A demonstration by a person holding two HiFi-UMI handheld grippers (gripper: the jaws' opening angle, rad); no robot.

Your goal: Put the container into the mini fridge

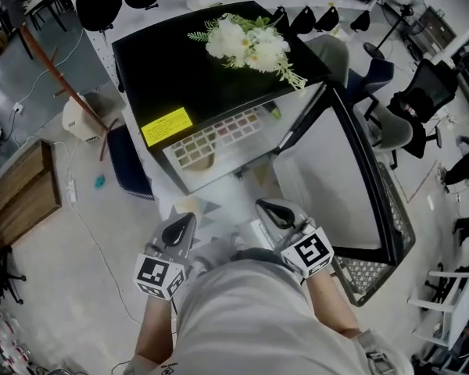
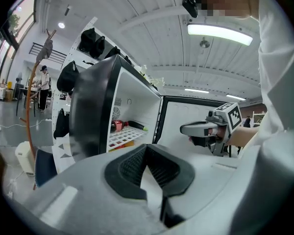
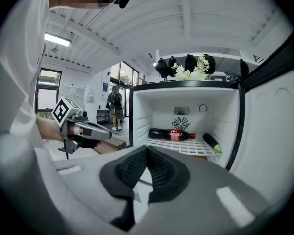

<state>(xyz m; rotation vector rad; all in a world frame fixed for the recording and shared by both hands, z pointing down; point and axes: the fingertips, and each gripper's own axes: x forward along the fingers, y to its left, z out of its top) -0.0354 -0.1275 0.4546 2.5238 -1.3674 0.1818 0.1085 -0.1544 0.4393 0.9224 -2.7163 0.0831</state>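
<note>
Head view: left tongs (image 1: 186, 219) and right tongs (image 1: 266, 207) are held low, close to the person's body, side by side and apart. Both tips point at the mini fridge (image 1: 187, 84) just ahead. Its door (image 1: 336, 170) is swung open, ahead and to the right of the right tongs. Flowers (image 1: 246, 44) lie on the fridge top, well beyond both tongs. No container shows near either tip.

Left gripper view: left tongs (image 2: 147, 148) are pressed together, pads meeting, nothing between them. The fridge (image 2: 95, 106) opening is ahead and to the left, with a bottle (image 2: 118, 126) lying on the wire shelf. The right tongs (image 2: 183, 128) are off to the right, level with these.

Right gripper view: right tongs (image 3: 147, 151) are likewise pressed together on nothing. The fridge (image 3: 137, 111) cavity is straight ahead. The bottle (image 3: 172, 134) lies across the wire shelf (image 3: 181, 146), and a dark green item (image 3: 211, 143) sits at the shelf's right end. The left tongs (image 3: 109, 135) are to the left, apart.

Container: not found in any view, so its place cannot be told.

Judgement: the door is open and both tongs are empty. The step in hand looks like the pause before fetching the container, and the placing has not begun.

Next move calls for finding the container, spreading one pair of tongs and pinching it firmly. It then goes to the free shelf space in front of the bottle, kept clear of the door edge.
</note>
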